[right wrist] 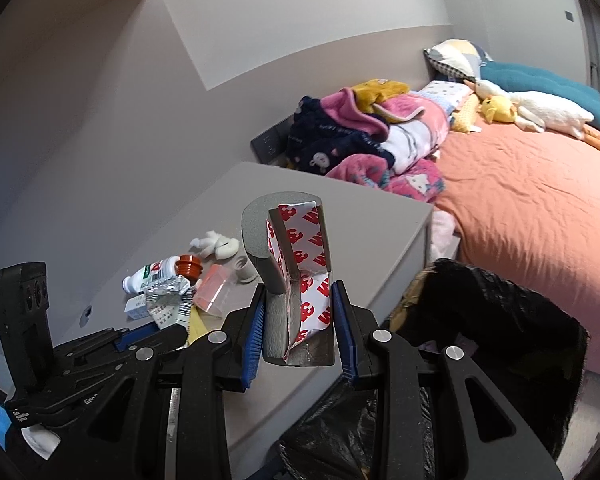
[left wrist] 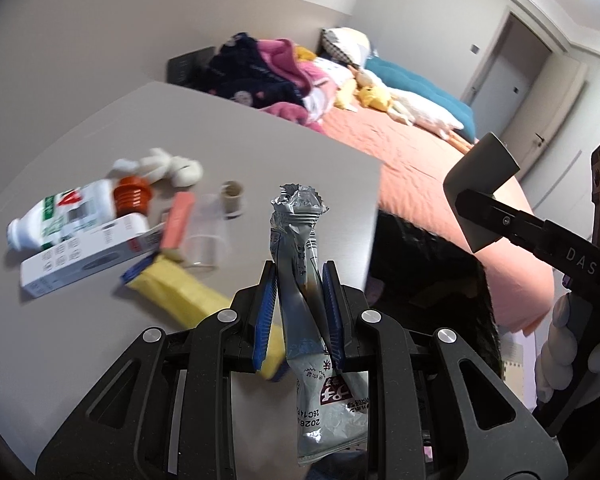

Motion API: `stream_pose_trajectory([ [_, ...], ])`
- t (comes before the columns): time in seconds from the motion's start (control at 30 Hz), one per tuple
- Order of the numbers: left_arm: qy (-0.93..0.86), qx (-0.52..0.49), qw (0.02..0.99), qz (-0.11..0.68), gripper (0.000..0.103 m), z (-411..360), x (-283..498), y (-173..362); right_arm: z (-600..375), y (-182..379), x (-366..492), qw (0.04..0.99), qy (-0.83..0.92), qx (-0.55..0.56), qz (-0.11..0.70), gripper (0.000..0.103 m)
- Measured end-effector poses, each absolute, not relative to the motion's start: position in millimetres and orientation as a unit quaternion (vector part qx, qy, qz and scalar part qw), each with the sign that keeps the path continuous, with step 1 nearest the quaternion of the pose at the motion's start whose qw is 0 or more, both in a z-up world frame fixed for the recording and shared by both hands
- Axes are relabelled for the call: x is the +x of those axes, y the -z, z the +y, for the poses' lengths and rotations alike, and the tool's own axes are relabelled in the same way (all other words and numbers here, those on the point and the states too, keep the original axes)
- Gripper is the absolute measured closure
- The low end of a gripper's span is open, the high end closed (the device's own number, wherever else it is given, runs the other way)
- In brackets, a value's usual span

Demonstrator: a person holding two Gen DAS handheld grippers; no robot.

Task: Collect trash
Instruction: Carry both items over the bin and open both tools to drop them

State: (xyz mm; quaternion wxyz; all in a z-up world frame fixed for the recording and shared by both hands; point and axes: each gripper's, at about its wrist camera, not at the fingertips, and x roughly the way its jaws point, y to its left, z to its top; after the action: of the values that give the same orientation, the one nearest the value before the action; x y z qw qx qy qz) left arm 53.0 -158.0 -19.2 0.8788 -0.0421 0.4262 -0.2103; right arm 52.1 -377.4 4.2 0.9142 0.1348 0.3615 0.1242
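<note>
My left gripper [left wrist: 299, 280] is shut on a crumpled silver foil wrapper [left wrist: 298, 248] and holds it upright above the grey table's [left wrist: 260, 140] right edge. My right gripper [right wrist: 299, 300] is shut on a grey foam strip with red-and-white backing paper [right wrist: 300, 256], held above the table's front corner beside the black trash bag [right wrist: 480, 320]. The bag also shows in the left wrist view [left wrist: 420, 264], below and right of the table edge. The foam strip's end [left wrist: 480, 184] and the right gripper's arm appear at the right of the left wrist view.
On the table lie a white bottle with an orange cap [left wrist: 72, 212], a white box [left wrist: 84, 256], a yellow packet [left wrist: 180, 292], a clear cup [left wrist: 204, 240], a small roll core [left wrist: 232, 196] and a white plush toy [left wrist: 160, 164]. An orange bed [right wrist: 532, 200] with clothes and toys stands behind.
</note>
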Motion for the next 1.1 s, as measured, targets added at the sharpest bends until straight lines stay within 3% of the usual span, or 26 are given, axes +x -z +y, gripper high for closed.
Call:
stream_pose_trajectory([
  [0.97, 0.324, 0.003, 0.843, 0.429, 0.078, -279, 50, 12, -483, -14, 0, 0.926, -0.046, 0.174, 0.333, 0.069],
  [1.0, 0.328, 0.003, 0.840, 0.433, 0.074, -282, 50, 13, -488, -15, -3, 0.925, -0.044, 0.181, 0.331, 0.062],
  [1.03, 0.329, 0.003, 0.835, 0.440, 0.052, -285, 52, 15, -491, -16, -4, 0.927, -0.036, 0.184, 0.326, 0.045],
  [1.07, 0.325, 0.002, 0.833, 0.447, 0.018, -287, 53, 16, -496, -18, -9, 0.931, -0.011, 0.188, 0.314, 0.036],
  [1.1, 0.314, 0.004, 0.836, 0.451, 0.008, -289, 55, 17, -497, -21, -12, 0.933, 0.005, 0.190, 0.306, 0.025],
])
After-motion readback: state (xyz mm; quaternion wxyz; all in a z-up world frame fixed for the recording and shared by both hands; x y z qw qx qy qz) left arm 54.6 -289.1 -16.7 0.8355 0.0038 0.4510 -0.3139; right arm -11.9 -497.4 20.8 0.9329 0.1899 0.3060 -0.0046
